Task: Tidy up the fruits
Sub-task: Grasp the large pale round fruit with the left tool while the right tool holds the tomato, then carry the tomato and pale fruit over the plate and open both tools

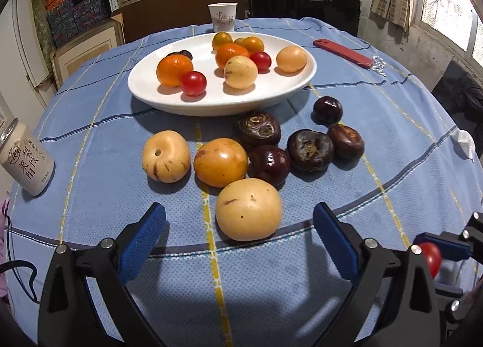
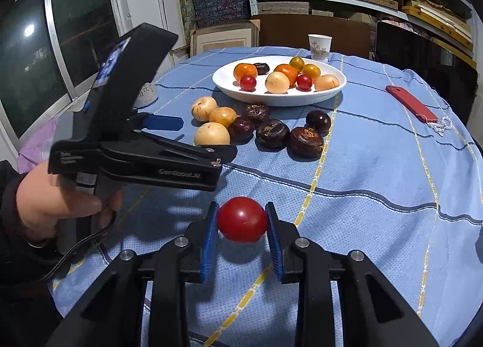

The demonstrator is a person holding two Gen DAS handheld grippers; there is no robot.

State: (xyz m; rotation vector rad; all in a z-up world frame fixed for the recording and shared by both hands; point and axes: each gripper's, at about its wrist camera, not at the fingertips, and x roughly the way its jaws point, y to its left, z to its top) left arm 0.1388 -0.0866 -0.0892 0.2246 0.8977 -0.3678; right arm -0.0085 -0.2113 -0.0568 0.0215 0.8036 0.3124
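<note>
Right hand-held gripper [image 2: 242,223] tilted downward, pads clamped on red tomato [image 2: 242,219] above worktop [image 2: 377,172]. Left hand-held gripper [image 1: 240,220] angled down, jaws spread wide, straddling pale fruit [image 1: 248,209].

Black grippers [image 2: 242,226], blue ribbed fingers [image 2: 209,241], silver screws, seemingly dark sleeve.

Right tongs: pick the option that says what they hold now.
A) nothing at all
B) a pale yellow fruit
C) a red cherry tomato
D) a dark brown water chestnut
C: in the right wrist view, the blue pads of the right tongs press on both sides of a red cherry tomato, lifted over the blue tablecloth.
</note>
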